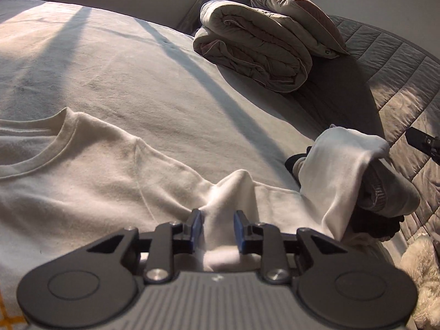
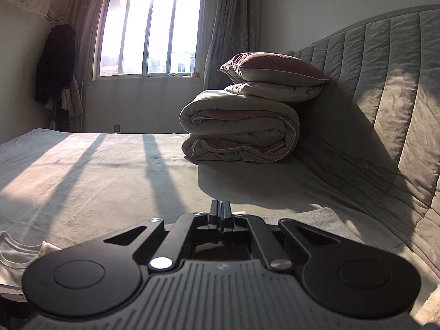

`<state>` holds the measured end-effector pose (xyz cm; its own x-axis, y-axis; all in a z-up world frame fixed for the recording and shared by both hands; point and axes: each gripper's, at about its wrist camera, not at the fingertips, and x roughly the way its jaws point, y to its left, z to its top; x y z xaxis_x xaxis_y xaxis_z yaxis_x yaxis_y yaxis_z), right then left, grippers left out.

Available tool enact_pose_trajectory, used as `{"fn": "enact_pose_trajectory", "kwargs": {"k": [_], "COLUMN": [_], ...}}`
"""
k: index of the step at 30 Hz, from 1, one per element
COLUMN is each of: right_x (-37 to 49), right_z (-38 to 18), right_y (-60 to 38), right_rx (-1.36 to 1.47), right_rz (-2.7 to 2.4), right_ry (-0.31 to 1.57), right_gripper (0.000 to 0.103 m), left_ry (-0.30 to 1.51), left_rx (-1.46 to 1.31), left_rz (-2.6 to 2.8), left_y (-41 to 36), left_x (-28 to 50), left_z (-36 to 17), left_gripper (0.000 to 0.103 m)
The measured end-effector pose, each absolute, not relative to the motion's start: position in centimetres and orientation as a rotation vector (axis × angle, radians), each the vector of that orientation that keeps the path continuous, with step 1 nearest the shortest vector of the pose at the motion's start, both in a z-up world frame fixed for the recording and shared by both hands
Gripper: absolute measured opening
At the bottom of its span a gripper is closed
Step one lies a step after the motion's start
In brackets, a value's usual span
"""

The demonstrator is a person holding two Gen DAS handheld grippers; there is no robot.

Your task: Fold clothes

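A cream sweatshirt [image 1: 82, 178] lies flat on the bed, its collar at the left. My left gripper [image 1: 217, 228] is shut on a pinched-up ridge of its fabric near the shoulder, and cloth fills the gap between the blue pads [image 1: 196, 228]. The sleeve end [image 1: 343, 165] drapes over a dark and grey shape at the right; I cannot tell what that shape is. My right gripper [image 2: 220, 211] is shut with nothing between its fingers and points across the bed. It also shows at the far right edge of the left wrist view, right gripper [image 1: 420, 140], just off the sleeve tip. A corner of the sweatshirt [image 2: 16, 255] shows low at the left.
A folded duvet [image 1: 253, 52] with a pillow [image 1: 294, 13] on top sits at the head of the bed, against the quilted grey headboard [image 2: 385, 96]. The grey bed sheet [image 1: 137, 68] stretches beyond the sweatshirt. Something fluffy and white [image 1: 420, 269] lies at the lower right. Dark clothes [image 2: 55, 63] hang beside the window [image 2: 151, 33].
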<state>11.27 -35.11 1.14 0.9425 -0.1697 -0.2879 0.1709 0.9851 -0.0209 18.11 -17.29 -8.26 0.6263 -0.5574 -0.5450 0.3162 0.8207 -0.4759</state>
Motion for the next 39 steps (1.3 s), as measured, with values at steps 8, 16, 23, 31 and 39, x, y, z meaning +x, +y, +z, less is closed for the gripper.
{"fn": "enact_pose_trajectory", "kwargs": {"k": [8,16,23,31,39], "right_x": [13.1,16.0,14.8,10.3,9.3], "right_z": [1.5,-0.1,2.4,9.2,2.0], "right_y": [-38.1,-36.4,-34.4,-36.6,-43.2], "right_rx": [0.255,0.215,0.158,0.053,0.147], "right_rz": [-0.114,-0.196,-0.112,-0.075,-0.243], "right_ry": [0.448,0.484,0.363,0.163,0.334], "right_gripper": [0.026,0.034,0.007,0.007,0.007], "left_ry": [0.721,0.719,0.700,0.684,0.719], "left_rx": [-0.340,-0.360,-0.456,-0.527,-0.427], "left_rz": [-0.519,-0.516,-0.490,-0.492,-0.482], "left_y": [-19.1,-19.0,-17.5,-17.8,-20.1], "left_x": [17.6,17.6,17.6,17.2,17.2], "left_z": [-8.3,-8.4,-7.6,-7.1,-8.8], "left_gripper": [0.027,0.027,0.026,0.023,0.023]}}
